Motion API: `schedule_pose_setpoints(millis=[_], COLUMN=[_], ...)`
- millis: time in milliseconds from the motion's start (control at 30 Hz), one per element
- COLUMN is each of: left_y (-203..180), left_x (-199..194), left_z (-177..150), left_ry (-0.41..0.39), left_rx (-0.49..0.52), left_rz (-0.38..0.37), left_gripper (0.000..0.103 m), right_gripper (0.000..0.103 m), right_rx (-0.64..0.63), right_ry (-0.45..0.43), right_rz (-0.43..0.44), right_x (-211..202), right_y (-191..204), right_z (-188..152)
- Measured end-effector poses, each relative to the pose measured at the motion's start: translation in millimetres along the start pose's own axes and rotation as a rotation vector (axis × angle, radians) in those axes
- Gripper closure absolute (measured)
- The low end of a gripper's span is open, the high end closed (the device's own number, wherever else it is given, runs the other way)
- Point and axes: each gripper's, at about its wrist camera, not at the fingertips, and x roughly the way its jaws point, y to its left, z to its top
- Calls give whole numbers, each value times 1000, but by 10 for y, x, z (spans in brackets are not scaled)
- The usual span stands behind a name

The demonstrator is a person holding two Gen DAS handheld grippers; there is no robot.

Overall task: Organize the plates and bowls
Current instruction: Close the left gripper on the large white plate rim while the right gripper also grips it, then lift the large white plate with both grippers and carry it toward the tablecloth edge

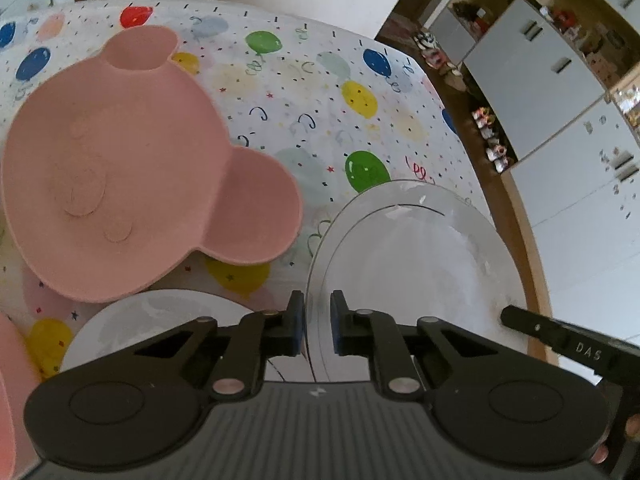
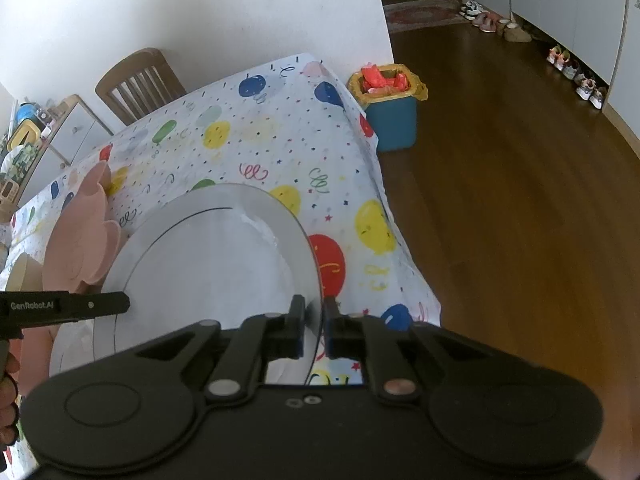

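A clear glass plate (image 1: 412, 256) is held tilted above the balloon-print table, gripped from both sides. My left gripper (image 1: 317, 320) is shut on its left rim; my right gripper (image 2: 313, 322) is shut on its right rim (image 2: 224, 264). Each gripper shows in the other's view: the right one (image 1: 560, 336) and the left one (image 2: 68, 306). A pink bear-shaped plate (image 1: 120, 176) lies on the table to the left, also seen in the right wrist view (image 2: 80, 240). A white plate (image 1: 160, 316) lies below my left gripper.
Another pink dish edge (image 1: 12, 380) is at the far left. The table's right edge (image 2: 384, 184) drops to a wooden floor with a blue bin (image 2: 390, 116). A wooden chair (image 2: 140, 84) stands at the far side. A tan bowl (image 2: 24, 276) sits left.
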Motion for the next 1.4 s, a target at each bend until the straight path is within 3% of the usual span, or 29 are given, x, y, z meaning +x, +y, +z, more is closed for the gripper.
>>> schedule_pose_setpoints(millis=[267, 667, 933, 1400], left_y=[-54, -118, -7, 328], left_x=[-35, -358, -693, -1043], left_z=[-115, -584, -1009, -1737], left_ry=[20, 38, 49, 106], left_rx=[9, 30, 57, 80], left_rz=[-16, -79, -103, -114], left_gripper=[90, 90, 90, 90], right_gripper=[95, 95, 95, 95], right_rx=[5, 38, 58, 100], right_ry=[7, 3, -19, 9], right_rz=[-25, -63, -86, -110], right_x=[-71, -503, -927, -1164], right_y=[-22, -14, 201, 487], right_z=[-74, -461, -992, -1819])
